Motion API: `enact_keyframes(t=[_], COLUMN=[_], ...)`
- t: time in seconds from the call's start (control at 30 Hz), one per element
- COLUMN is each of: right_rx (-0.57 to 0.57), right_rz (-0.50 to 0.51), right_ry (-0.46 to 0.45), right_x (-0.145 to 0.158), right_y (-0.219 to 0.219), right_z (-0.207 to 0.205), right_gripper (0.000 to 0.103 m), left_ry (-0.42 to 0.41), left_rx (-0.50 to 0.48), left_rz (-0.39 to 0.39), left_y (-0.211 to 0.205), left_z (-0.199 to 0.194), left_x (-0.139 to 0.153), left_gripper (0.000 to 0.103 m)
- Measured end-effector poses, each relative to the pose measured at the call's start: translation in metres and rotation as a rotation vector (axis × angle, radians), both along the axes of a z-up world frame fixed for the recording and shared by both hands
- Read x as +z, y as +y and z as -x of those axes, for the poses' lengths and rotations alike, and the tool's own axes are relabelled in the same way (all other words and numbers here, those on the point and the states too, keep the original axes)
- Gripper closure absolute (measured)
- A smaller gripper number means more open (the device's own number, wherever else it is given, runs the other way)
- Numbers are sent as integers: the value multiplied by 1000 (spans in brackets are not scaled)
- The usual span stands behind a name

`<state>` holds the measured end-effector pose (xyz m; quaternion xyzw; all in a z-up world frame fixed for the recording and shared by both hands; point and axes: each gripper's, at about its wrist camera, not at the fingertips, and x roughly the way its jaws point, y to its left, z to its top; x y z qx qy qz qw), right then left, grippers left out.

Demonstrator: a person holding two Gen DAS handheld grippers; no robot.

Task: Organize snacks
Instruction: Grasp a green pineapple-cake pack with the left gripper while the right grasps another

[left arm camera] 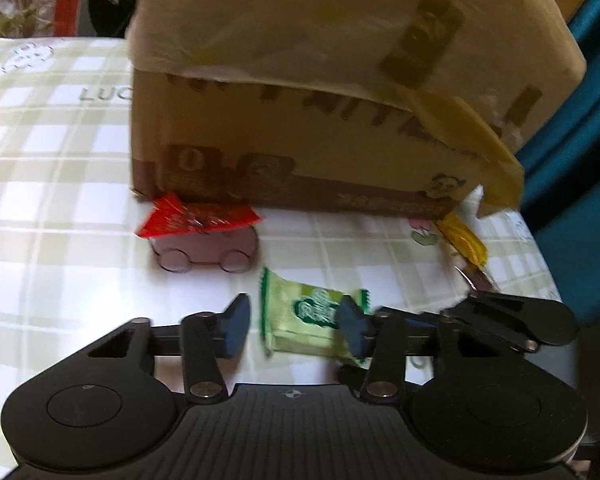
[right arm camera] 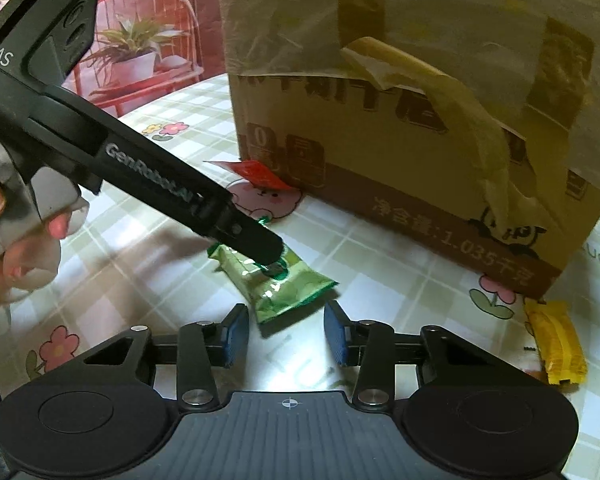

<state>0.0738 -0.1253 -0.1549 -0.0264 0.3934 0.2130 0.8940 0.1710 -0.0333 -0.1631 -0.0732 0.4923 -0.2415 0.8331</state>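
While my left gripper has its pads straddling the crinkly green snack packet on the checked plastic tablecloth, I can't tell if they're pinching. My right gripper sits part-open and empty just short of it. "GenRobot.AI" shows on the left tool; the taped brown cardboard box behind reads "1.035", red wrapper at its foot.

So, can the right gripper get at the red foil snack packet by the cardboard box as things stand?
Probably not directly: the red foil snack packet lies beyond the left gripper and the green snack packet, both in the right gripper's straight path.
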Motion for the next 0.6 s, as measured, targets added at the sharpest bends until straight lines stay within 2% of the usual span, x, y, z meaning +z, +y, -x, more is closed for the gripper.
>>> enact_keyframes(t=[0.17, 0.3, 0.6], right_rx=[-12, -18, -8], right_rz=[-18, -28, -36], right_ry=[1, -3, -19], right_x=[-2, -3, 2], right_y=[5, 9, 12], right_z=[-2, -1, 9], right_gripper=[64, 66, 69], left_ry=[-25, -15, -75], left_rx=[-24, 10, 55], left_rz=[-11, 23, 4], left_y=[-6, -8, -9], left_z=[13, 20, 46], left_x=[-2, -7, 2], left_gripper=[58, 65, 65])
